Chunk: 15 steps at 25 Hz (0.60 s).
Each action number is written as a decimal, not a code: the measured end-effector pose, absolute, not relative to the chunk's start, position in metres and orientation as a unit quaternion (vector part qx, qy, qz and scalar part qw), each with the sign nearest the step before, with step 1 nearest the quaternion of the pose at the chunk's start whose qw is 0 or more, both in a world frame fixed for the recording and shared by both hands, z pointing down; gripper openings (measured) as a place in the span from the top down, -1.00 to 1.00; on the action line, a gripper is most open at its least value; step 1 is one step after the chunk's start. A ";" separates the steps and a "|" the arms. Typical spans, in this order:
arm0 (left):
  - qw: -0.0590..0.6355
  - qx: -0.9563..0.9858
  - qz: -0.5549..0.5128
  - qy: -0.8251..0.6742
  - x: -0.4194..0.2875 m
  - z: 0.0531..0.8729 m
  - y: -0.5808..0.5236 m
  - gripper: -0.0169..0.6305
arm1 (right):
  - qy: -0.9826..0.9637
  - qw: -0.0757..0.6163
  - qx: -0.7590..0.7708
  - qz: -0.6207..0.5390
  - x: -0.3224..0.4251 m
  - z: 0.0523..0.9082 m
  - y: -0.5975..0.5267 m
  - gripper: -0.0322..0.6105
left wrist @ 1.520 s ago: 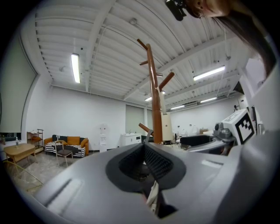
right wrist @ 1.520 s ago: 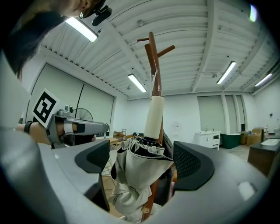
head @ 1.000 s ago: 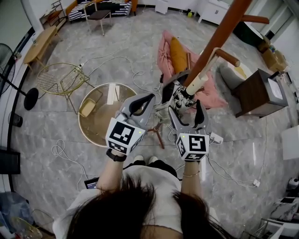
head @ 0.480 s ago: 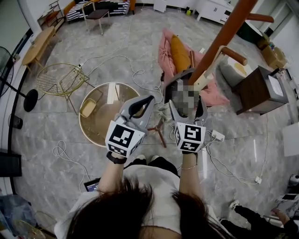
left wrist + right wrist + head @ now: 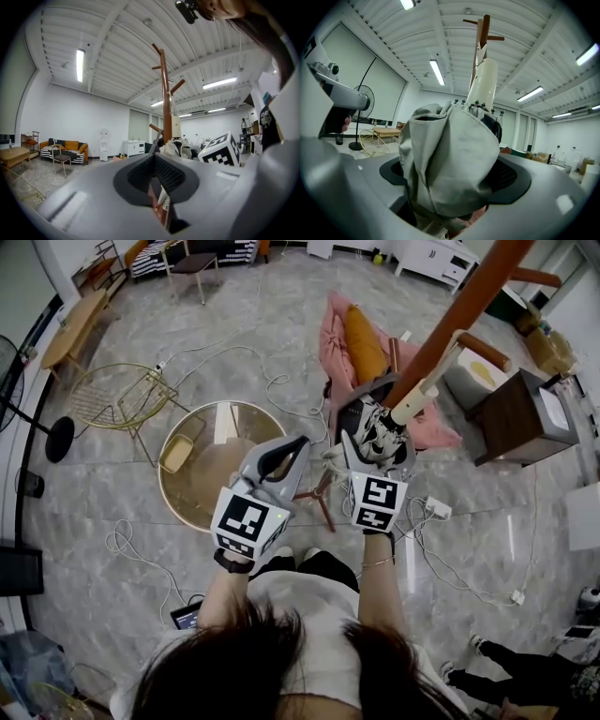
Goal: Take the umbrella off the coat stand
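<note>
While the right gripper [image 5: 377,448] pinches the folded grey umbrella [image 5: 373,424] by its canopy, its cream handle [image 5: 419,399] points toward one o'clock alongside the coat stand [image 5: 452,317]; the left gripper [image 5: 292,448], jaws pressed together on nothing, hovers at the right gripper's nine o'clock.

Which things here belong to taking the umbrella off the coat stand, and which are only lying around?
Belong to the job:
- umbrella
- coat stand
- right tool, closed on the umbrella
- left tool, shut, holding nothing

Only lying around:
- round glass table
- wire chair
- pink cushion
- floor fan
- dark cabinet
</note>
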<state>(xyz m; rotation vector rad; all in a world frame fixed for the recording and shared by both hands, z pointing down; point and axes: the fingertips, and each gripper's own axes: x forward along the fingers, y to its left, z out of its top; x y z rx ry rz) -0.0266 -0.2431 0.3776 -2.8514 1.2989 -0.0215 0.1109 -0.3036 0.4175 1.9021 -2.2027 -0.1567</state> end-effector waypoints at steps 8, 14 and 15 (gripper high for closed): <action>0.010 -0.906 -0.007 0.423 -0.040 0.375 -0.246 0.77 | -0.757 0.101 0.644 -0.047 0.109 0.418 -0.304 -0.44; 0.009 -0.907 -0.005 0.421 -0.042 0.375 -0.247 0.77 | -0.754 0.103 0.647 -0.036 0.109 0.419 -0.303 -0.36; 0.009 -0.907 -0.004 0.421 -0.043 0.375 -0.248 0.77 | -0.753 0.103 0.649 -0.036 0.109 0.419 -0.303 -0.36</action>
